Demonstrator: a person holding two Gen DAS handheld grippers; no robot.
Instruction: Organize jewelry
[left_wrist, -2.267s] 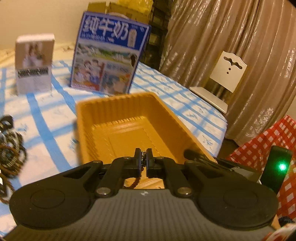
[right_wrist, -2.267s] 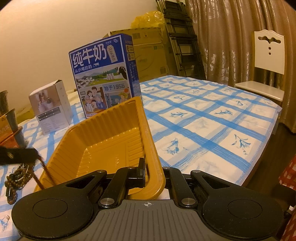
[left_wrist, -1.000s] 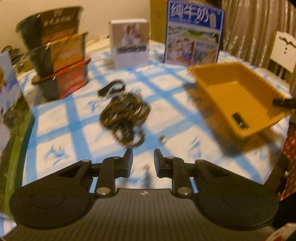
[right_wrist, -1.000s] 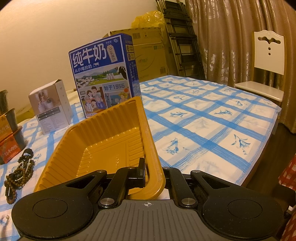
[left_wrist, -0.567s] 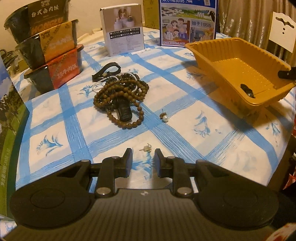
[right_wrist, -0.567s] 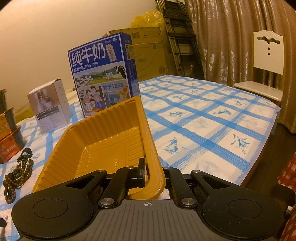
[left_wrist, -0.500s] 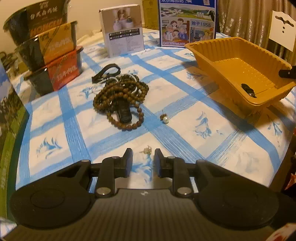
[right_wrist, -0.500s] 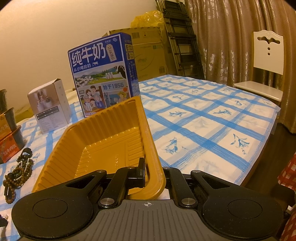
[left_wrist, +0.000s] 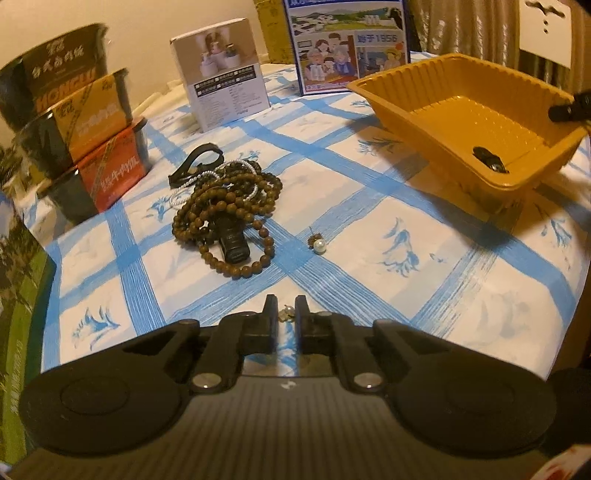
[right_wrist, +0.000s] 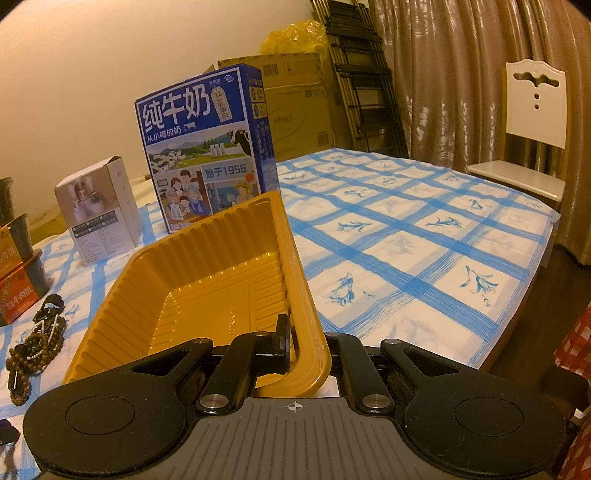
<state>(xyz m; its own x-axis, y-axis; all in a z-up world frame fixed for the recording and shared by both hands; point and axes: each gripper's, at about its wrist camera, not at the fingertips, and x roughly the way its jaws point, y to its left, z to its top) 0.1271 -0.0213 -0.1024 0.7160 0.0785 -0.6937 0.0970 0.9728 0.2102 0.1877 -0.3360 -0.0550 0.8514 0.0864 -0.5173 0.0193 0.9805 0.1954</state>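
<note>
A small earring (left_wrist: 285, 314) lies on the blue-checked tablecloth (left_wrist: 369, 280), right between the tips of the left gripper (left_wrist: 285, 314), whose jaws are closing around it; the pads do not look pressed on it yet. A second pearl earring (left_wrist: 317, 244) sits a little further out, beside the heap of brown bead strands (left_wrist: 225, 206). The orange tray (left_wrist: 461, 122) stands well apart to the right with one dark piece (left_wrist: 489, 164) already inside. The right gripper (right_wrist: 306, 350) is clamped on the tray's near wall, steadying it. To do this pinch well, the tips should probably stay low against the cloth and centred on the earring, closing gently so the tiny piece does not skid out or snag the fabric.
</note>
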